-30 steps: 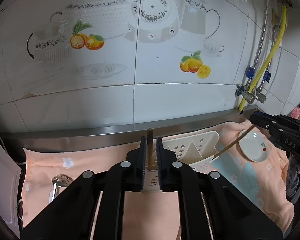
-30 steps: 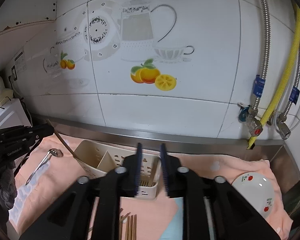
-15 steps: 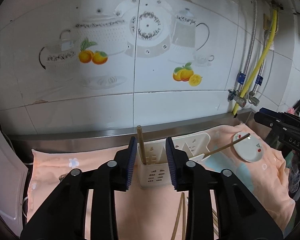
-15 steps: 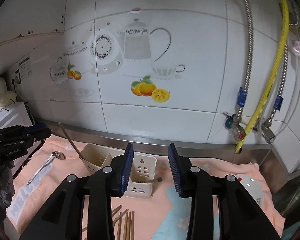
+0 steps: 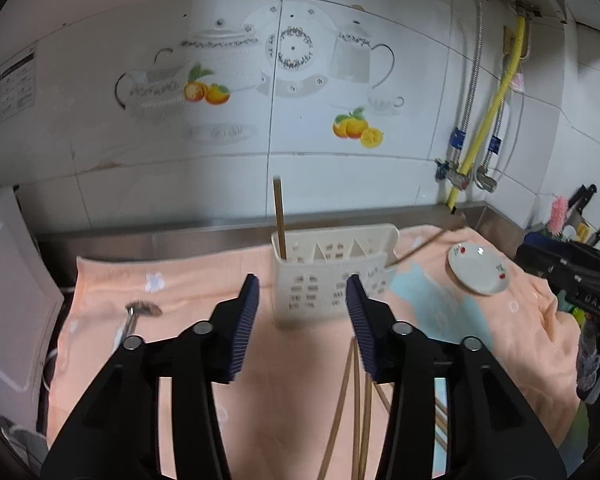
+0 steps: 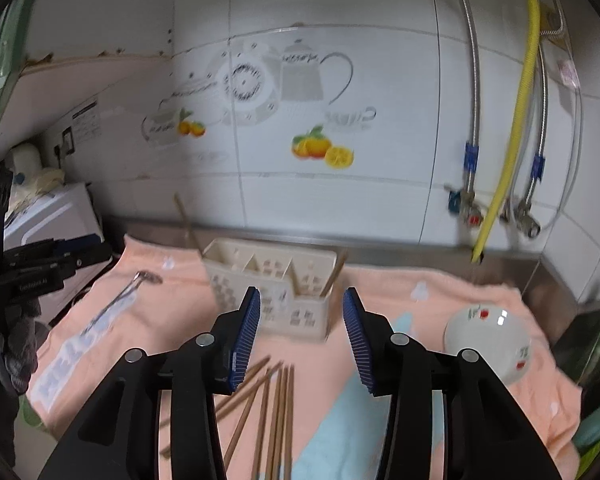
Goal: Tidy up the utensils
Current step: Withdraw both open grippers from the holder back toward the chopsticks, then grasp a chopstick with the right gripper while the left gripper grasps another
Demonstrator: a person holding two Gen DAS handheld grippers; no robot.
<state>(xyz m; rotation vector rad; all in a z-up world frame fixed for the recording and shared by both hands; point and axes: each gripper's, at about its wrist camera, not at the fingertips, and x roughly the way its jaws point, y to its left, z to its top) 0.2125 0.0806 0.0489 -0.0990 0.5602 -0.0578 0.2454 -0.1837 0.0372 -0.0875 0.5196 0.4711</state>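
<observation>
Two claws, left claw (image 5: 300,316) and right claw (image 6: 300,328), spread apart, empty, just before caddy (image 5: 332,280); loose chopsticks (image 6: 276,412) beneath.

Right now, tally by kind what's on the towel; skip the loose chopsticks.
Caddy: 1
Chopsticks standing in it: 2
Spoon: 1
Dish: 1
Total: 5
</observation>
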